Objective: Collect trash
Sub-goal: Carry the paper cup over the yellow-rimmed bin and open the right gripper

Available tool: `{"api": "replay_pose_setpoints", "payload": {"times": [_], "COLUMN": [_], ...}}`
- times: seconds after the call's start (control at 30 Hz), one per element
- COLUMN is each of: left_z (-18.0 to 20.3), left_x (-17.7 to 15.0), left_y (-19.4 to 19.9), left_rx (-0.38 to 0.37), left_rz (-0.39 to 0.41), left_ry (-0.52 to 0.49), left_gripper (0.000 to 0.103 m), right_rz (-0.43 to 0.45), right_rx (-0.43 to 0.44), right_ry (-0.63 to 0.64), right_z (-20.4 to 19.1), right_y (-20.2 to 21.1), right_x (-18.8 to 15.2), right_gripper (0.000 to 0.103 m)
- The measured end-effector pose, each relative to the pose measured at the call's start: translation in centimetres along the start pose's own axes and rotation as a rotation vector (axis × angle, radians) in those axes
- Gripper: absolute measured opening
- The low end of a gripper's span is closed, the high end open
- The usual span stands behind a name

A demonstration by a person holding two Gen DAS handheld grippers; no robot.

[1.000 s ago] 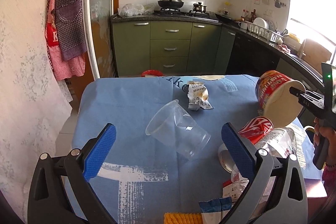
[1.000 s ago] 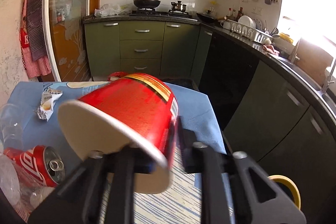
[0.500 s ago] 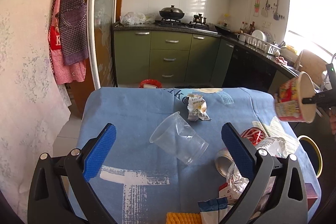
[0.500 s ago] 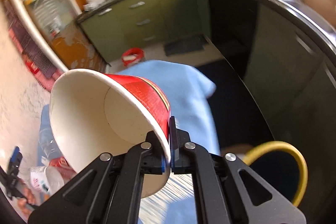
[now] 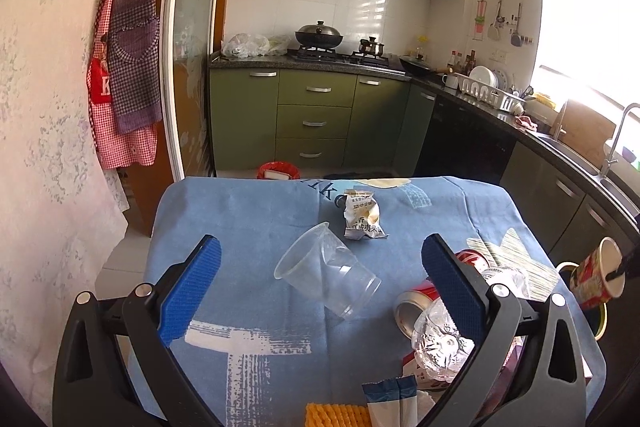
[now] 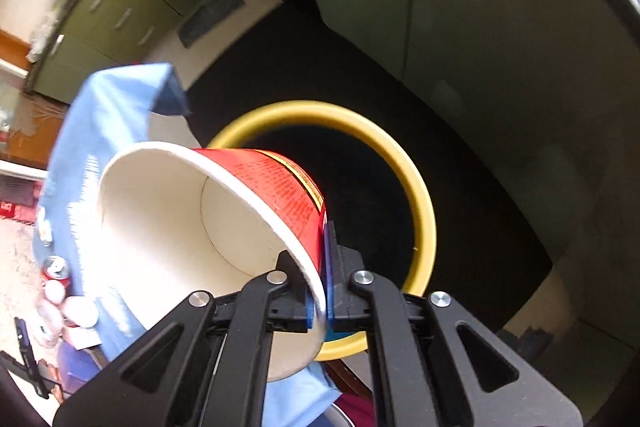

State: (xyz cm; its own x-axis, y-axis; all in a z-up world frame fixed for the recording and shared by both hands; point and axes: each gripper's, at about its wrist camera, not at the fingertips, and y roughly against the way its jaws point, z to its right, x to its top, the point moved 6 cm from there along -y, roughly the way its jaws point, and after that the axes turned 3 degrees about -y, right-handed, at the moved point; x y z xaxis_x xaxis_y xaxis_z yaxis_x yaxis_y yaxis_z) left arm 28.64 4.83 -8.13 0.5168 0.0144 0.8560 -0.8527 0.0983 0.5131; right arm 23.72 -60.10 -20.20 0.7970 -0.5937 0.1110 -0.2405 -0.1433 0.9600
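Observation:
My right gripper (image 6: 320, 267) is shut on the rim of a red paper noodle cup (image 6: 248, 211), held tilted above a yellow-rimmed bin (image 6: 424, 195) with a dark inside. The cup also shows in the left wrist view (image 5: 598, 277) past the table's right edge. My left gripper (image 5: 320, 287) is open and empty above the blue tablecloth (image 5: 240, 211). Between its fingers lies a clear plastic cup (image 5: 328, 277) on its side. A crumpled snack wrapper (image 5: 362, 215) lies behind it.
At the right of the table lie a red soda can (image 5: 416, 301), a crushed clear bottle (image 5: 444, 343) and packets (image 5: 394, 399) near the front edge. Green kitchen cabinets (image 5: 312, 119) stand behind. A red bowl (image 5: 278, 171) sits on the floor beyond the table.
My right gripper carried the noodle cup off the table's right side and tipped down, now over the yellow-rimmed bin. My left gripper rose and pulled back a little, staying open.

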Motion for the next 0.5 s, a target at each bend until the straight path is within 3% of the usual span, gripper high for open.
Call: {"api": "replay_pose_setpoints", "payload": {"times": [0.23,0.27,0.33,0.5], "left_z": [0.6,0.7,0.9,1.5], "left_x": [-0.1,-0.1,-0.2,-0.4], "left_y": [-0.3,-0.4,-0.5,-0.7], "left_rx": [-0.014,-0.018,-0.022,-0.041], "left_rz": [-0.010,-0.013,-0.017,-0.027], "left_ry": [-0.017,-0.020,-0.025,-0.039], "left_gripper": [0.099,0.099,0.099,0.099], "right_rz": [-0.060,-0.058,-0.036,0.013], "right_rx": [-0.015,-0.038,-0.080,-0.064], "right_ry": [0.004,0.008,0.012,0.027], "right_z": [-0.2,-0.2,-0.1,-0.3], "right_y": [-5.2,-5.7,-5.8,-5.0], "right_x": [0.2,0.3,0.8,0.8], "right_gripper": [0.010,0.021,0.032,0.032]}}
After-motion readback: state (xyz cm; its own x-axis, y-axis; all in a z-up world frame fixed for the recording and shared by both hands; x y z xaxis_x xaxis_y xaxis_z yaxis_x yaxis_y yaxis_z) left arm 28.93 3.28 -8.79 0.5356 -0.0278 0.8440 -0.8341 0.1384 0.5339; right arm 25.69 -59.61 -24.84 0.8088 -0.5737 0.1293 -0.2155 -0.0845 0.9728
